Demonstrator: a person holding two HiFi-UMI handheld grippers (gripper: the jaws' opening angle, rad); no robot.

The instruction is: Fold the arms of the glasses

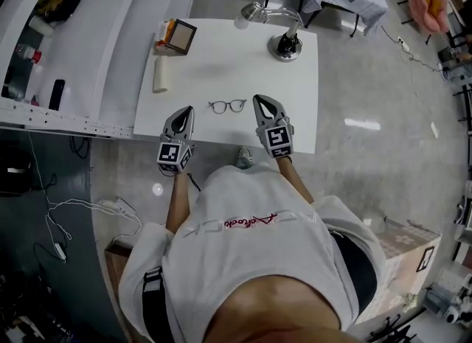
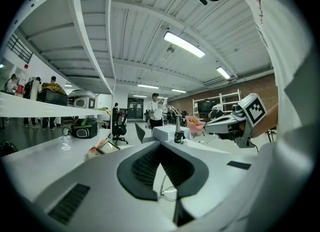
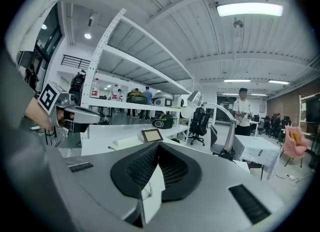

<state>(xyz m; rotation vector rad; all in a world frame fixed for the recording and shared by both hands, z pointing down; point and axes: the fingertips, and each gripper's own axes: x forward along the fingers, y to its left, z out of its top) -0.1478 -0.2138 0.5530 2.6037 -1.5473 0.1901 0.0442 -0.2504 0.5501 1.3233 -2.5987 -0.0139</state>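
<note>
A pair of thin dark-framed glasses (image 1: 226,106) lies on the white table (image 1: 299,105) near its front edge, lenses side by side. Whether its arms are folded is too small to tell. My left gripper (image 1: 184,111) is just left of the glasses, jaws shut with nothing in them. My right gripper (image 1: 259,100) is just right of them, also shut and holding nothing. In the left gripper view a bit of the wire frame (image 2: 167,192) shows beneath the shut left gripper (image 2: 161,143), with the right gripper (image 2: 235,121) off to the side. The right gripper view shows my right gripper (image 3: 159,146) shut and the left gripper (image 3: 75,114) far left.
A desk lamp (image 1: 284,39) stands at the table's far right. A small framed box (image 1: 177,35) and a white roll (image 1: 160,74) lie at the far left. Long white shelving (image 1: 74,54) runs along the left. A person (image 3: 242,111) stands in the background.
</note>
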